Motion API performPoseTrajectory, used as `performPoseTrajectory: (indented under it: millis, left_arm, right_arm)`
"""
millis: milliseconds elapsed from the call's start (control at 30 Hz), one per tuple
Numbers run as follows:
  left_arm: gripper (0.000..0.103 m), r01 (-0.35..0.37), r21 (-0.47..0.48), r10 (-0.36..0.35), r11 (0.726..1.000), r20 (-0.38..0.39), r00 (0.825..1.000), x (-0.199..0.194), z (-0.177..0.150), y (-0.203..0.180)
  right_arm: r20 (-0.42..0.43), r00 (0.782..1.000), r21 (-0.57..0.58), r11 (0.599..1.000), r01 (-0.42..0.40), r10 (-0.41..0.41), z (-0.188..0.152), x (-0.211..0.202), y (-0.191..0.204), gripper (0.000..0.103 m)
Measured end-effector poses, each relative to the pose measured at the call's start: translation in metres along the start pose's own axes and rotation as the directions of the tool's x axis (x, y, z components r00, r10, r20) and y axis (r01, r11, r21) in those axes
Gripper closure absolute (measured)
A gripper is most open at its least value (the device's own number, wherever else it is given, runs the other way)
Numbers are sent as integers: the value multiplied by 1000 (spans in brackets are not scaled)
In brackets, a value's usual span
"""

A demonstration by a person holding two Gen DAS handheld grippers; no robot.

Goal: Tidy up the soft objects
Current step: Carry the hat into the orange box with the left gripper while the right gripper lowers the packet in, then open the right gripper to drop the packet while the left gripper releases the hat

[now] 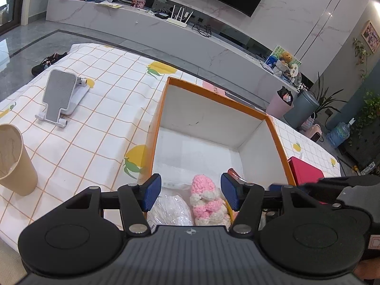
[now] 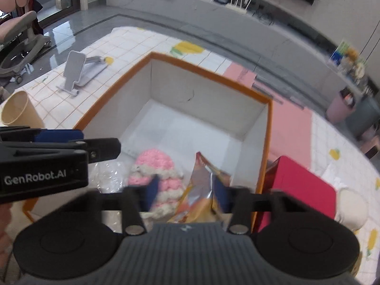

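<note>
While both grippers tilt down over the orange-rimmed box (image 1: 277, 133), a pink-and-white crocheted toy (image 1: 205, 198) lies inside at its near end.

The left gripper (image 1: 191, 193) hovers with its ribbed blue pads apart and empty above the toy and a crinkly clear bag (image 1: 171, 210). The right gripper (image 2: 187, 196), blurred, has a shiny foil snack packet (image 2: 201, 182) between its jaws; whether they pinch it cannot be told. The tabletop (image 1: 95, 109) wears a checked, lemon-printed cloth.

The left tongs (image 1: 191, 193) hang with jaws apart over the near end of an orange-rimmed box (image 1: 276, 128). Between and below the blue pads lie a pink-and-white crocheted toy (image 1: 206, 201) and a clear plastic bag (image 1: 169, 210). On the checked surface (image 1: 99, 123) stand a phone stand (image 1: 60, 96) and a paper cup (image 1: 14, 161).
</note>
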State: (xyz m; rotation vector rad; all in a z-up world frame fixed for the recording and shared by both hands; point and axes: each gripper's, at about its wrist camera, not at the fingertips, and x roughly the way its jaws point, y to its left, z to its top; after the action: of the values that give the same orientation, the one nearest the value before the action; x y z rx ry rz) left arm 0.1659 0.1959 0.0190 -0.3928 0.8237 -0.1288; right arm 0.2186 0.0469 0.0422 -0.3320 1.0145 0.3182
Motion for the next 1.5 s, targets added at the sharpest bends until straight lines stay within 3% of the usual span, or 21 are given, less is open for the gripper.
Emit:
performPoseTrajectory:
  millis: [33, 167, 267, 400, 567, 667, 733, 800, 967, 1100, 1200, 1233, 1367, 1500]
  left_arm:
    - [35, -2, 2, 2, 1000, -2, 1000, 0, 0, -1]
    - [35, -10, 21, 10, 1000, -2, 1000, 1, -1, -3]
    - [35, -10, 24, 10, 1000, -1, 1000, 2, -2, -3]
    - [35, -7, 31, 7, 999, -1, 1000, 1, -2, -3]
    - [35, -12, 34, 12, 999, -1, 1000, 2, -2, -3]
    - [35, -15, 40, 15, 999, 0, 1000, 1, -3, -4]
    - [35, -19, 42, 19, 999, 0, 1000, 1, -2, -4]
    - [35, -22, 43, 22, 999, 0, 1000, 1, -2, -5]
    - [35, -16, 49, 16, 999, 2, 1000, 1, -3, -5]
    - [35, -27, 59, 26, 998, 3, 1000, 2, -3, -6]
    - [35, -33, 70, 33, 997, 5, 999, 3, -4, -8]
    - [35, -32, 72, 32, 997, 5, 999, 3, -4, -8]
    - [35, -35, 69, 35, 997, 4, 999, 3, -3, -8]
    - [35, -30, 66, 30, 997, 4, 1000, 3, -3, -7]
  right_arm:
    - [-15, 1000, -4, 1000, -4, 4, -2, 3, 2, 88]
    - [-87, 996, 9, 1000, -27, 28, -11, 30, 6, 92]
    - [-153, 987, -9, 999, 53, -54, -17, 57, 5, 94]
    - [-172, 984, 10, 998, 56, -53, -20, 63, 3, 98]
    - [-248, 962, 71, 993, -97, 112, -27, 64, -2, 98]
    - [-161, 977, 152, 981, -118, 142, -26, 41, -12, 92]
    - [-86, 991, 150, 984, -94, 107, -22, 23, -16, 93]
    - [-56, 998, 126, 992, -19, 26, -16, 16, -16, 96]
    - [-154, 985, 53, 995, 82, -73, -22, 38, -17, 103]
    - [-224, 974, 57, 998, -16, 28, -23, 34, -11, 103]
    - [-253, 958, -104, 988, 114, -138, -28, 38, 7, 103]
    - [-261, 954, -129, 985, 117, -148, -28, 40, 10, 103]
    - [-303, 946, -152, 986, 67, -111, -30, 52, 16, 103]
    - [-298, 953, -103, 994, 26, -56, -32, 58, 15, 103]
